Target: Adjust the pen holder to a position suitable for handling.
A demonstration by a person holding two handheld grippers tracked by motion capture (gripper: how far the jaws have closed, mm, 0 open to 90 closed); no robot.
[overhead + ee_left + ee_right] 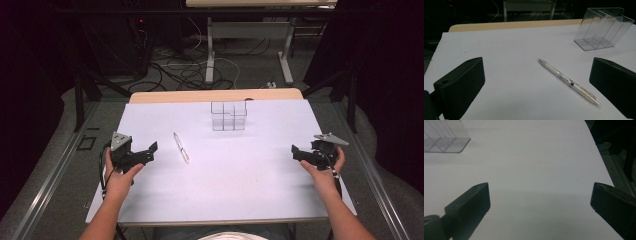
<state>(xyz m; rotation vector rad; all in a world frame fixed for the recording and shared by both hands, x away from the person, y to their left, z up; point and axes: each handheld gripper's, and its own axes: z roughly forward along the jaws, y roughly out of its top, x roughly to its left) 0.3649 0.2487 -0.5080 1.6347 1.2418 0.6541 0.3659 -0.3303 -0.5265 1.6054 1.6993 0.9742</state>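
A white pen (181,147) lies flat on the white table sheet (240,175), left of centre. A clear plastic organiser (229,115) with several compartments stands upright at the back of the sheet. My left gripper (151,150) rests at the left edge, open, pointing toward the pen, nothing between its jaws. In the left gripper view the pen (569,81) lies ahead between the wide black jaws, with the organiser (602,28) at the upper right. My right gripper (295,151) sits at the right edge, open and empty. In the right gripper view its jaws frame bare sheet, the organiser (445,137) at upper left.
The wooden table edge (215,95) shows behind the sheet. Beyond it are table legs and tangled cables (190,70) on the floor. Dark frames stand on both sides. The person's forearms come in from the bottom of the high view.
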